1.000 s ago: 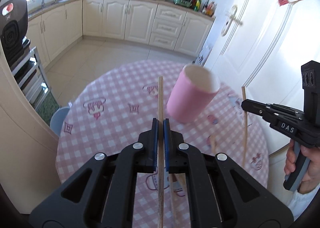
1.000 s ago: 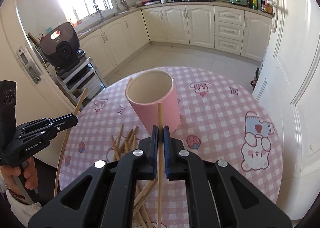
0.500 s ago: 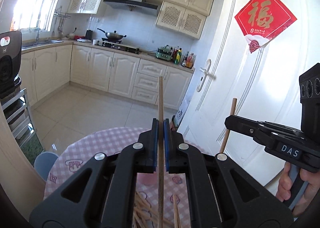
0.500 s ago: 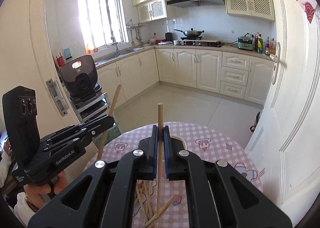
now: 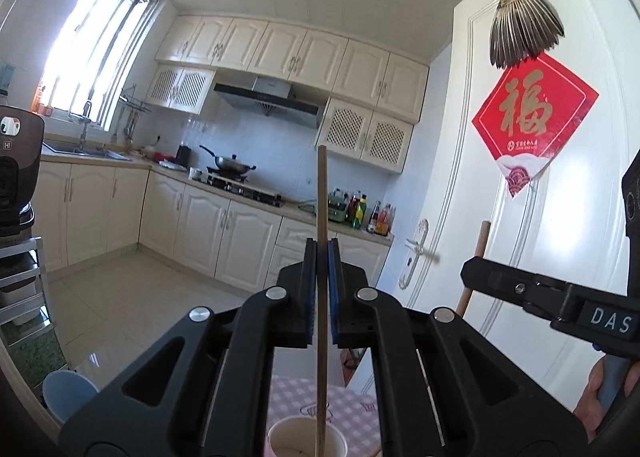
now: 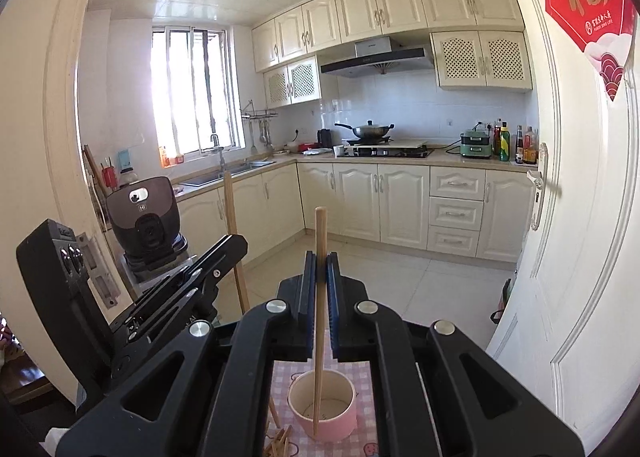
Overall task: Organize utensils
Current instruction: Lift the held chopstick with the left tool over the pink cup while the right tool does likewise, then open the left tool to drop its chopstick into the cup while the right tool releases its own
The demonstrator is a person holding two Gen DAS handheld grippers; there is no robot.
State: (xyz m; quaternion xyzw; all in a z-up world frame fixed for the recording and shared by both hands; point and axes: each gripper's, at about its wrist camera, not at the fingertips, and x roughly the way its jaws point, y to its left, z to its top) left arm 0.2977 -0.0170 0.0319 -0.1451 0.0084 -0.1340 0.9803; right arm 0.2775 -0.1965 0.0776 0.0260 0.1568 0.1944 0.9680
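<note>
Chopsticks, wooden: one (image 5: 322, 217) clamped upright in the closed left gripper (image 5: 321, 289), one (image 6: 320, 257) likewise in the closed right gripper (image 6: 320, 289), both above the pink cup (image 6: 322, 405) on the checked tablecloth (image 6: 366, 443). Cup interior appears empty. More loose chopsticks (image 6: 278, 445) lie beside it. Judged status: early; two sticks ready for insertion, remainder unsorted.

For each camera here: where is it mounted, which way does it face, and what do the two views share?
Left wrist: on the left gripper, facing level across the kitchen; chopstick clamped, right gripper alongside.
Right wrist: on the right gripper, tilted slightly down; its chopstick, left gripper.
Shared: pink cup, stove, door.
</note>
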